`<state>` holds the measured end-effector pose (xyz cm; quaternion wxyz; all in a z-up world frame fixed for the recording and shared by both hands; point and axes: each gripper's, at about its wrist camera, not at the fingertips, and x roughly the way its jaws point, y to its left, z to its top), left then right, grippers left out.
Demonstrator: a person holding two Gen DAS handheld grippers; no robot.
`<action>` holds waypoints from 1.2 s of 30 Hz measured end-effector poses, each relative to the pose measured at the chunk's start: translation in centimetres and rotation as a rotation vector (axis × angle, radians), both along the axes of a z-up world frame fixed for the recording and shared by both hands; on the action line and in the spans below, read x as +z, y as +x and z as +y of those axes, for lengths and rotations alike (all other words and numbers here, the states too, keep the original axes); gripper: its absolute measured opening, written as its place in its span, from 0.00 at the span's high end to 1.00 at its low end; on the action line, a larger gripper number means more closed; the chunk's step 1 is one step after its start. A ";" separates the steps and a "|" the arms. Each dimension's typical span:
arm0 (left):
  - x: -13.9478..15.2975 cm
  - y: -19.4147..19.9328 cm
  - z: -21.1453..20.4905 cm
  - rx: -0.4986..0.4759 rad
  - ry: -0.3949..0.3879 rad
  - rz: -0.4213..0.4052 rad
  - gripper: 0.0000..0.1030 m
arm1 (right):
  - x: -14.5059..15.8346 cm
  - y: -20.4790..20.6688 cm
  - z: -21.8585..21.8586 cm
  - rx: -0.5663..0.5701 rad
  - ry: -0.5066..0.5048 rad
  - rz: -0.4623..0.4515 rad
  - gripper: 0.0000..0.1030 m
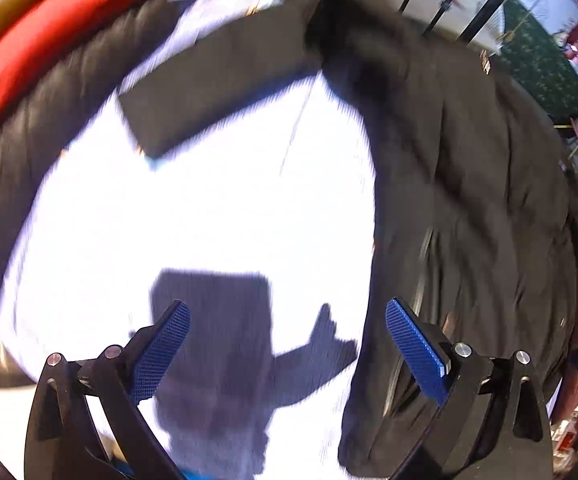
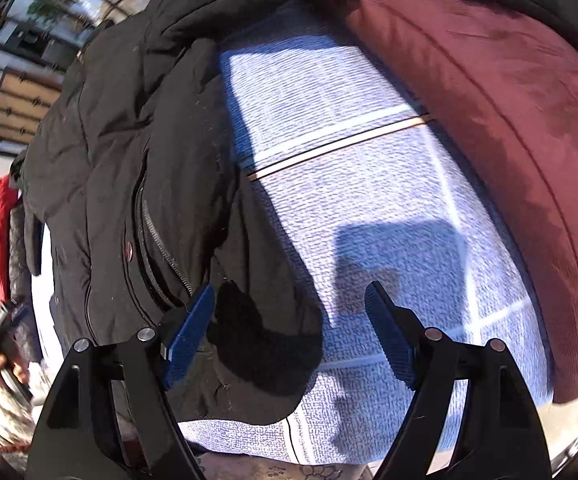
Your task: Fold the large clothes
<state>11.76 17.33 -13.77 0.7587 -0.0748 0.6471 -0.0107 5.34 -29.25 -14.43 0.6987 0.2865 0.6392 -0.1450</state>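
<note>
Right wrist view first: the black padded jacket [image 2: 129, 168] lies spread on a pale blue woven cloth [image 2: 369, 184], filling the frame from about 8 o'clock up to 12 o'clock, with its fuzzy black cuff [image 2: 265, 352] at 6 o'clock, low between the fingers. The right gripper [image 2: 289, 332] points down at that cuff with its fingers apart; the left pad [image 2: 187, 336] sits at the edge of the cuff and zipper [image 2: 161, 256], the other pad over bare cloth. Nothing is clamped.

My worry here is a shallow bite: if the fingers close from this stance they may catch only the fuzzy trim, or pinch the blue cloth along with the sleeve, and dragging the cloth would disturb the whole lay-out.

In the left wrist view the jacket [image 1: 469, 200] runs from 12 o'clock round to 5 o'clock, and a dark flat piece [image 1: 217, 92] lies at 11 o'clock on the overexposed cloth [image 1: 209, 208]. The left gripper [image 1: 287, 344] has its fingers wide apart and empty, over bare cloth, with its right pad [image 1: 415, 350] just at the jacket's edge. The picture is smeared, so I cannot tell how neatly that side lies; padded fabric tends to spring open.

Further out, a maroon cushion [image 2: 509, 140] crowds the cloth at 2 o'clock and a red garment [image 1: 49, 40] at 10 o'clock, leaving little room; a folded sleeve could ride up onto either.
</note>
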 end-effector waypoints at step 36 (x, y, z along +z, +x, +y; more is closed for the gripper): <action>-1.5 -10.4 -7.1 -0.247 -0.017 0.135 0.60 | -2.6 -4.2 8.3 0.223 0.092 0.142 0.73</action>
